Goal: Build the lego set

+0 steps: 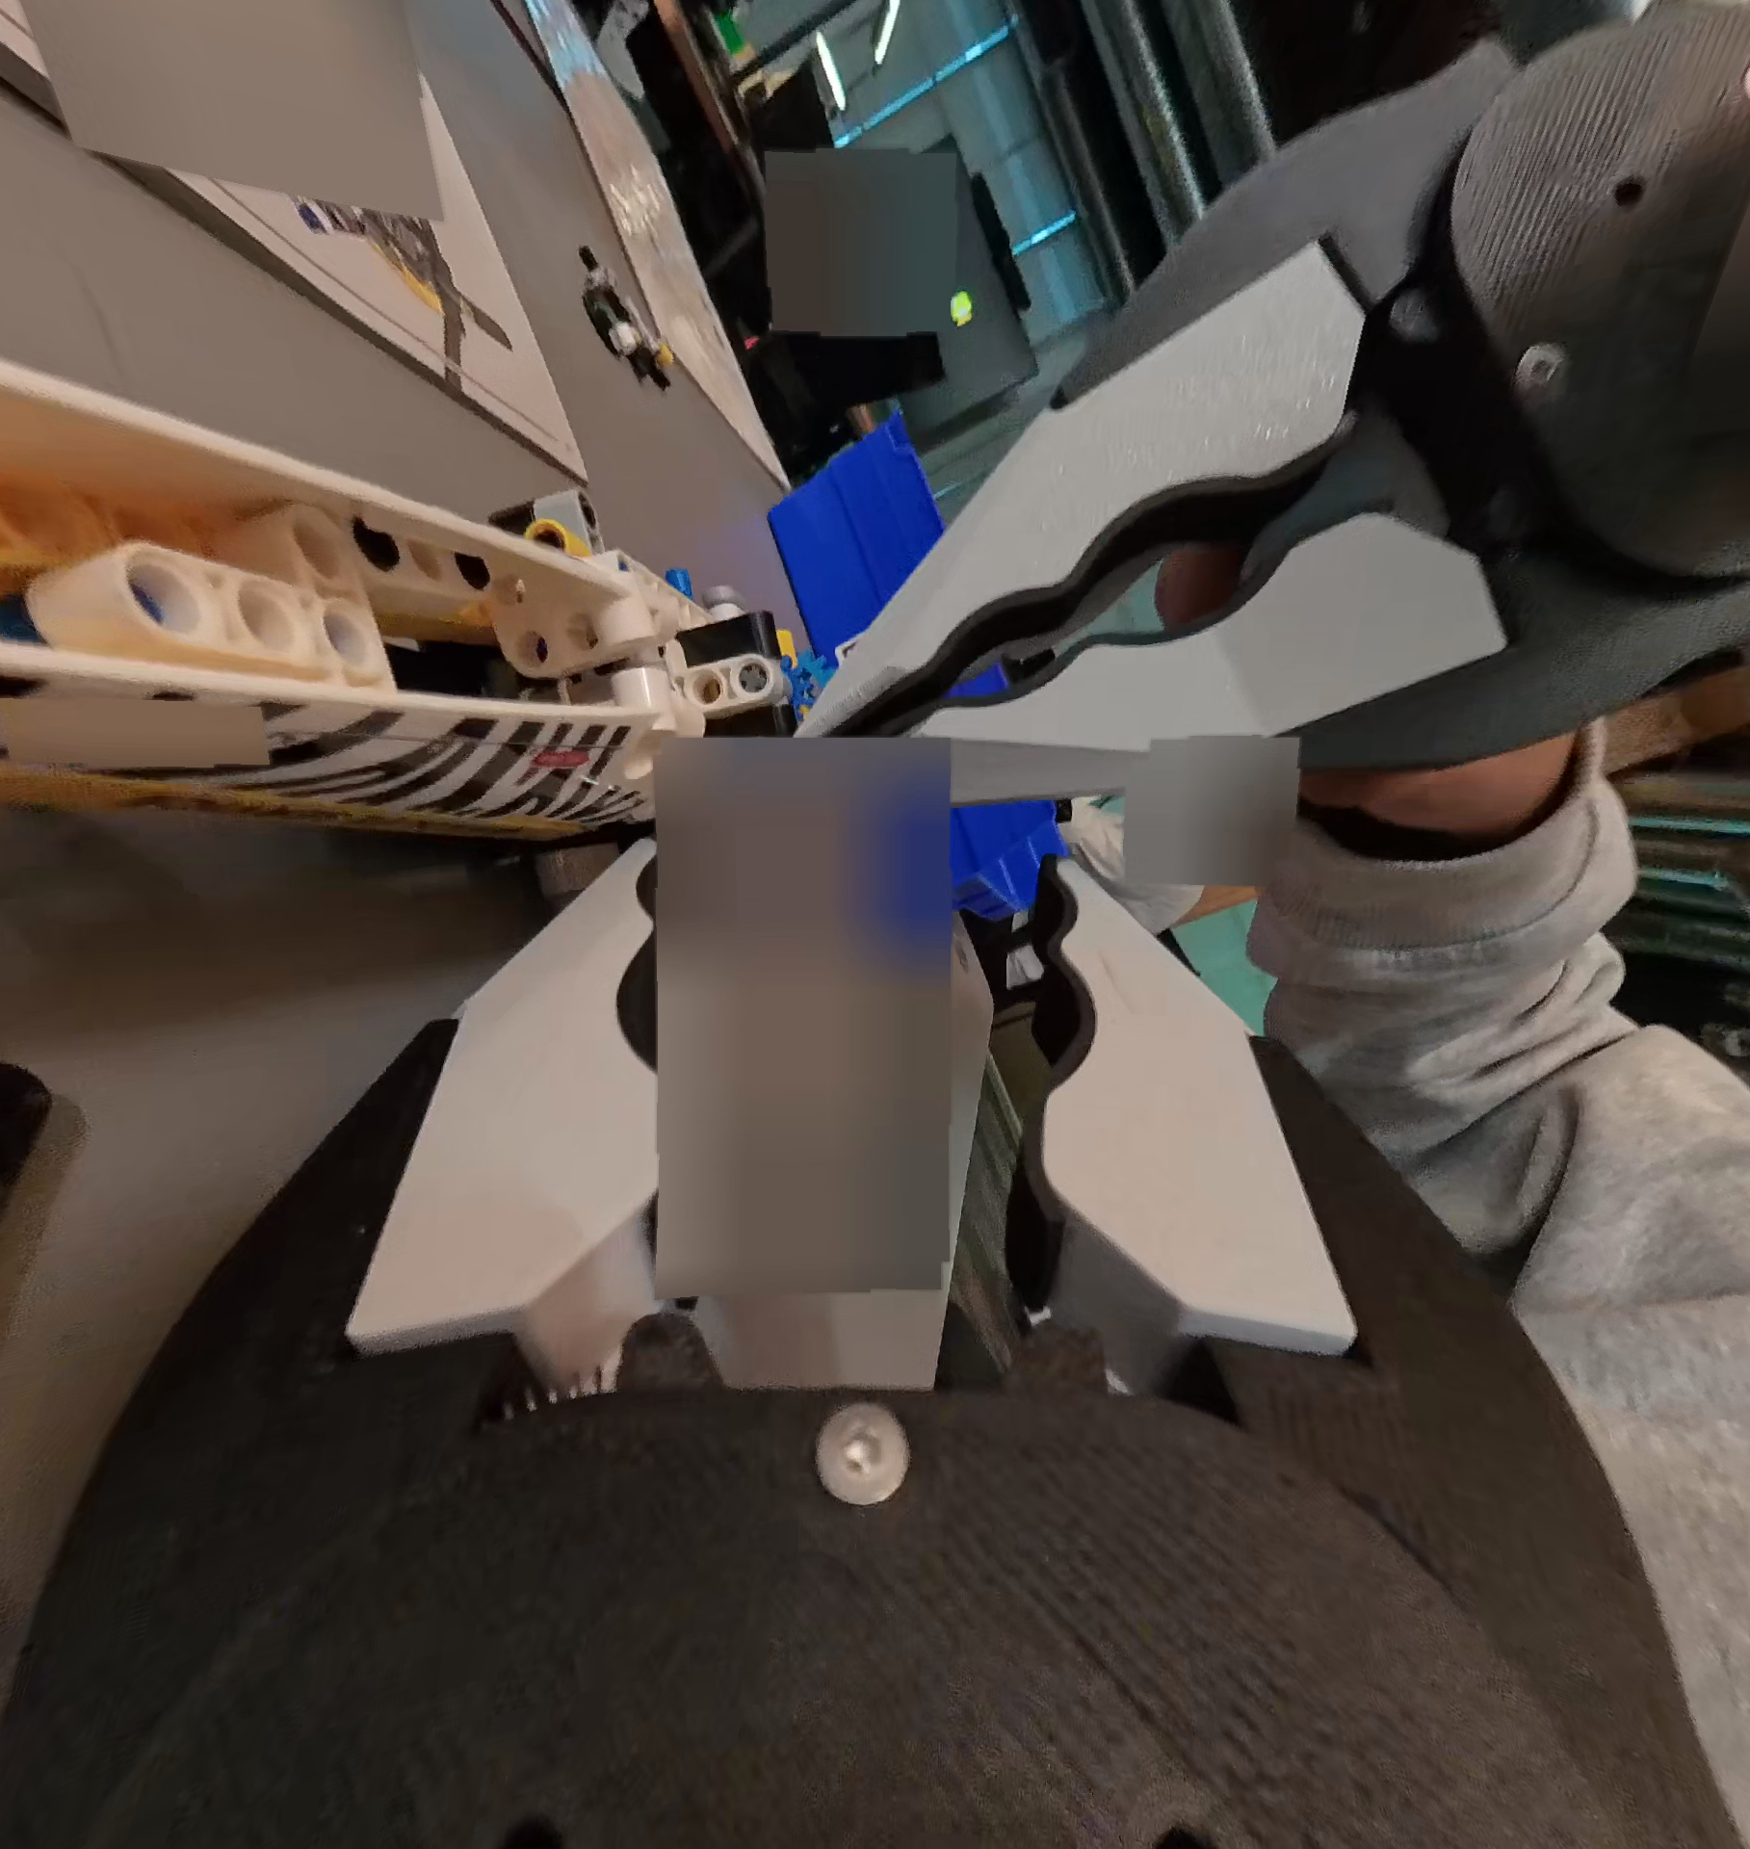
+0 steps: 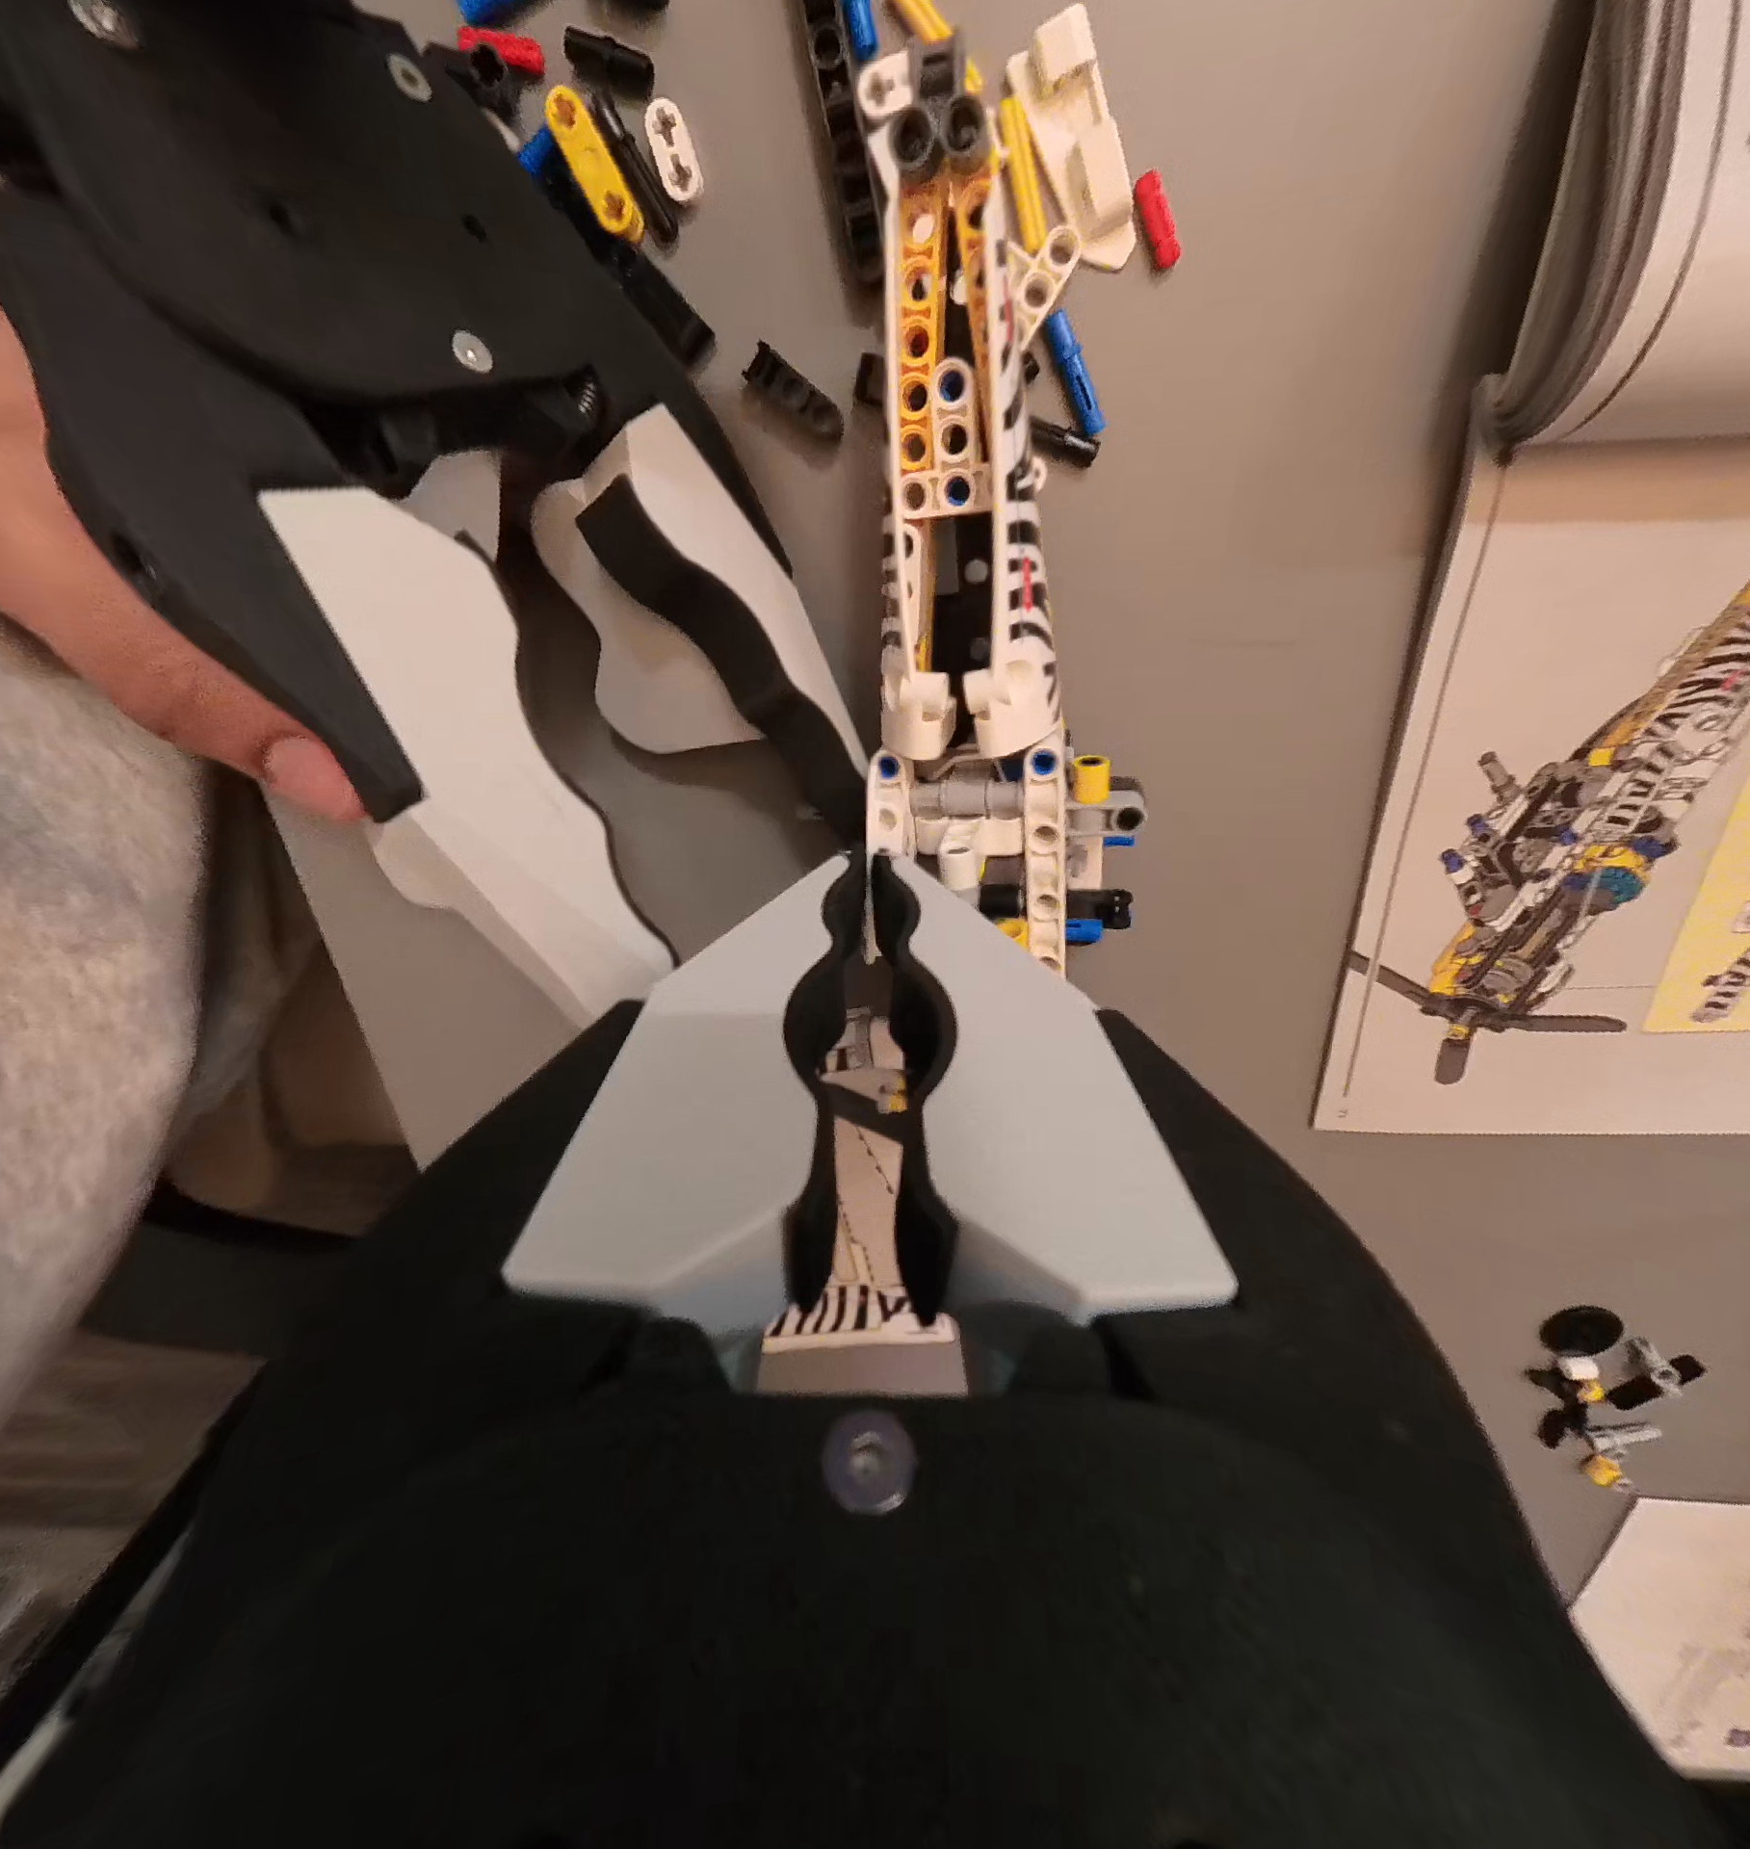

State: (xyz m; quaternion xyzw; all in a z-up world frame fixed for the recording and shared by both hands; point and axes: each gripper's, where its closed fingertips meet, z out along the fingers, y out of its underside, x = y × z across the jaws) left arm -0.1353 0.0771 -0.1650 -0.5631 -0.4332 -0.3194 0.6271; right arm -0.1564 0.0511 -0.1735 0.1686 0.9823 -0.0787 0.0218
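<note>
Lego model [image 2: 961,520], a long white/yellow beam assembly w/ black-striped panels, is shown lying on the grey desk [image 2: 1251,400], its near end reaching the tips of both tools. Right tongs [image 2: 871,880] are seen pinched shut, tips nearly touching, on a thin white striped piece [image 2: 856,1241] running back between the pads toward the camera; whether that piece is already joined to the model can't be told. Left tongs [image 2: 750,760] are seen spread apart in the right wrist view, holding nothing, one tip just beside the model's near corner; in the left wrist view the gap is masked by a blur patch. Loose pins and beams [image 2: 600,170] are scattered past the model; an instruction sheet [image 2: 1571,800] lies to the right, a small sub-assembly [image 2: 1601,1401] near it. Judged risks: the thin piece could slip or twist in the pads if pushed off-axis; the model, apparently not clamped, could slide on the desk under push force; a misaligned press could pop nearby connectors loose.
</note>
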